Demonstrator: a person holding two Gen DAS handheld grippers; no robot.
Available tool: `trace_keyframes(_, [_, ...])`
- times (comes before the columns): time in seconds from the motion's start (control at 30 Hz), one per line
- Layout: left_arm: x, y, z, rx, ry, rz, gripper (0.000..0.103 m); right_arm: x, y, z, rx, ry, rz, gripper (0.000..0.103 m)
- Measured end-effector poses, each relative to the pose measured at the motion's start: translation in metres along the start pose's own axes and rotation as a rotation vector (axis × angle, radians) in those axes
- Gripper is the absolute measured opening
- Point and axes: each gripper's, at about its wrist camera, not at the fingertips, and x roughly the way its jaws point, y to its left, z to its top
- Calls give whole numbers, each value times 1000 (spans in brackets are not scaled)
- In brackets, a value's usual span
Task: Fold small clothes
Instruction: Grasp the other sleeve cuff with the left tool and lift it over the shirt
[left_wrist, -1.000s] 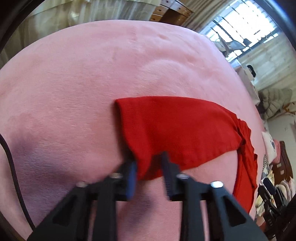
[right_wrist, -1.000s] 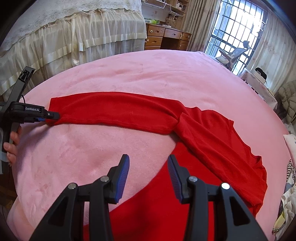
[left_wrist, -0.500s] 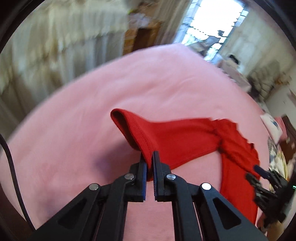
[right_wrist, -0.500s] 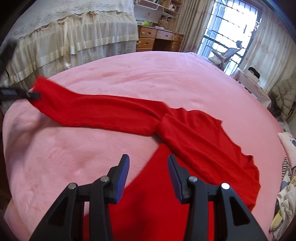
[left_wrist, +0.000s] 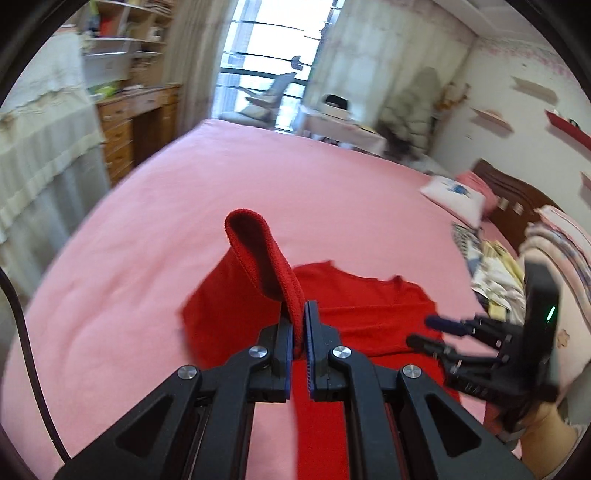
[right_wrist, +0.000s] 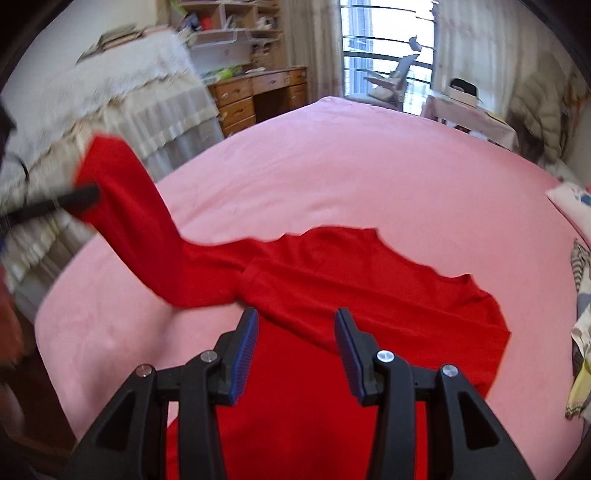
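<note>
A red long-sleeved top (right_wrist: 369, 295) lies spread on a pink bed (right_wrist: 369, 166). My left gripper (left_wrist: 299, 325) is shut on the cuff of its red sleeve (left_wrist: 258, 254) and holds it lifted above the bed. In the right wrist view the lifted sleeve (right_wrist: 125, 206) rises at the left with the left gripper's tip (right_wrist: 79, 195) on it. My right gripper (right_wrist: 293, 339) is open and empty, hovering over the body of the top. It also shows at the right of the left wrist view (left_wrist: 436, 332).
A wooden desk (right_wrist: 262, 96) and a lace-covered bed (right_wrist: 129, 96) stand beyond the far left edge. Pillows and patterned cloth (left_wrist: 491, 258) lie at the right side of the bed. A window (right_wrist: 384, 48) is behind.
My left gripper shut on the sleeve cuff, then lifted it off the bed and swung it toward the body of the top. My right gripper stayed open over the top.
</note>
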Motion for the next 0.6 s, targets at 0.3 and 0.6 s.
trace_keyframes(0.3, [105,-94,12,44,96,-95,4,-12,-100,12,151,5,-98,43])
trace_keyframes(0.6, [203,-209,8,137,185,-168,4,-6,-205,-24,324,47,-157,43])
